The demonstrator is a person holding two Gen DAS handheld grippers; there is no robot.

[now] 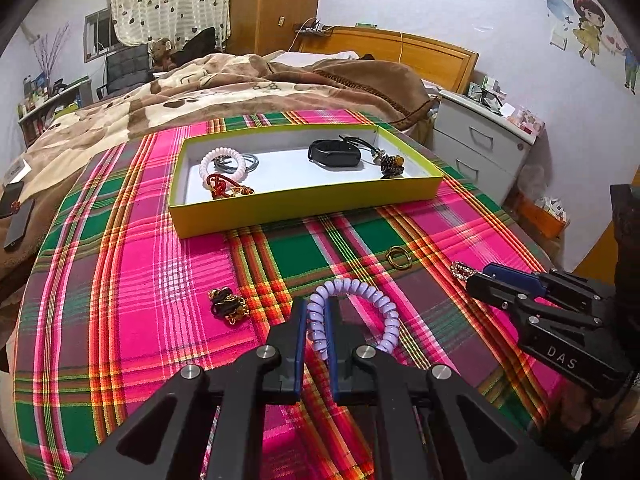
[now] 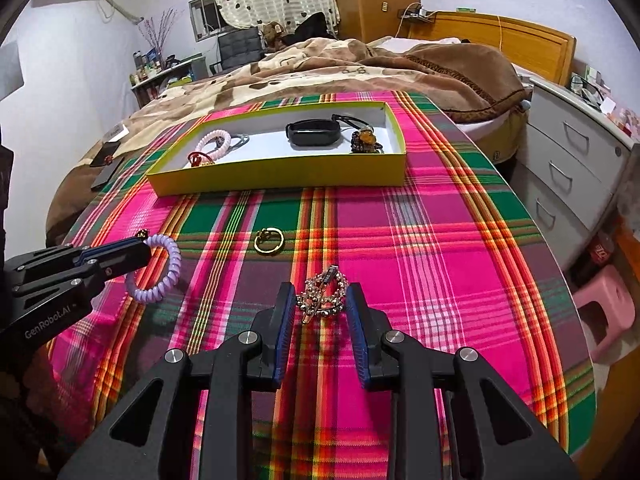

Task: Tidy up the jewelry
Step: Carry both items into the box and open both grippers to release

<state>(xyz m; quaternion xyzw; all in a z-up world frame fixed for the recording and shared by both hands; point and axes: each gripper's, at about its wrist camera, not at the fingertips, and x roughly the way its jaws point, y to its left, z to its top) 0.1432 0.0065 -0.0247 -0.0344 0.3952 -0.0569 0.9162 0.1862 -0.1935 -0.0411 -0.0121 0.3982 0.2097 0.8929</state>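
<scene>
The left gripper (image 1: 316, 320) is clamped on the purple coil band (image 1: 360, 312) — pickup step. The right gripper (image 2: 320, 308) sits open around the beaded bracelet (image 2: 322, 296); next, close it and carry both to the box (image 1: 304, 204).

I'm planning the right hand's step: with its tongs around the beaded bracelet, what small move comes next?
Probably close the right tongs: the sparkly beaded bracelet lies between their open fingers on the plaid cloth, ungripped, and the yellow-rimmed box waits ahead.
</scene>
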